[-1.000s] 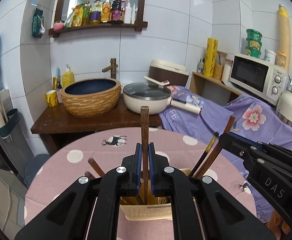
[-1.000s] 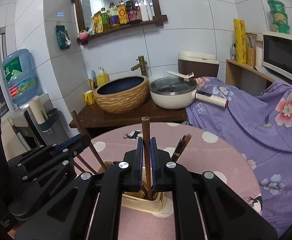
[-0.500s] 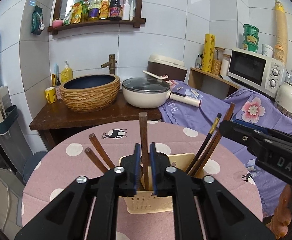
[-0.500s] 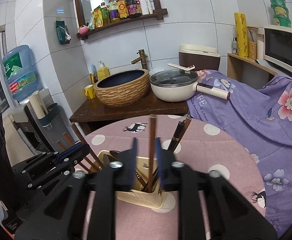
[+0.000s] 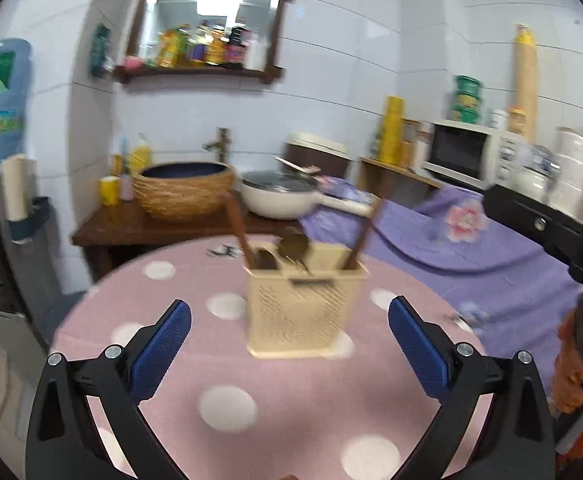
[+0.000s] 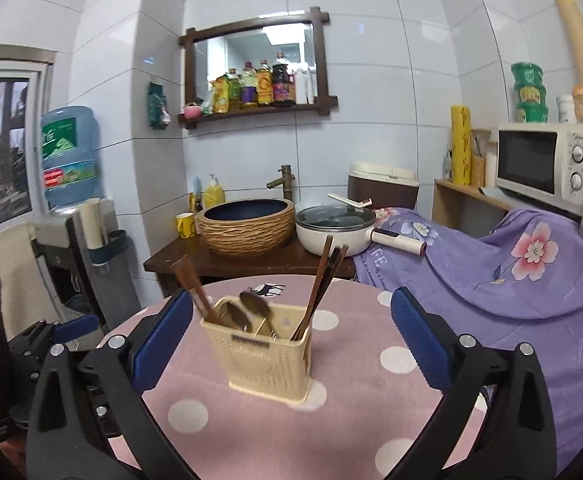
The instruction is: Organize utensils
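Observation:
A cream perforated utensil holder (image 5: 305, 312) (image 6: 265, 354) stands on the round pink polka-dot table (image 5: 227, 400) (image 6: 371, 412). Brown chopsticks lean out of it at the left (image 5: 238, 232) (image 6: 195, 292) and at the right (image 5: 365, 232) (image 6: 323, 280), with dark spoons (image 5: 291, 246) (image 6: 251, 306) between them. My left gripper (image 5: 289, 336) is open and empty, back from the holder. My right gripper (image 6: 291, 336) is open and empty, also back from it. The right gripper's body (image 5: 551, 232) shows at the right of the left wrist view.
Behind the table a dark wooden counter (image 6: 195, 260) carries a woven basin (image 6: 247, 224), a white lidded pan (image 6: 333, 228) and a yellow cup (image 6: 185, 224). A purple floral cloth (image 6: 511, 272) covers the right side, with a microwave (image 6: 543, 164). A water dispenser (image 6: 71, 200) stands left.
Both grippers let go of the chopsticks they held over the holder, opened wide and pulled back and up. The chopsticks now stand in the holder.

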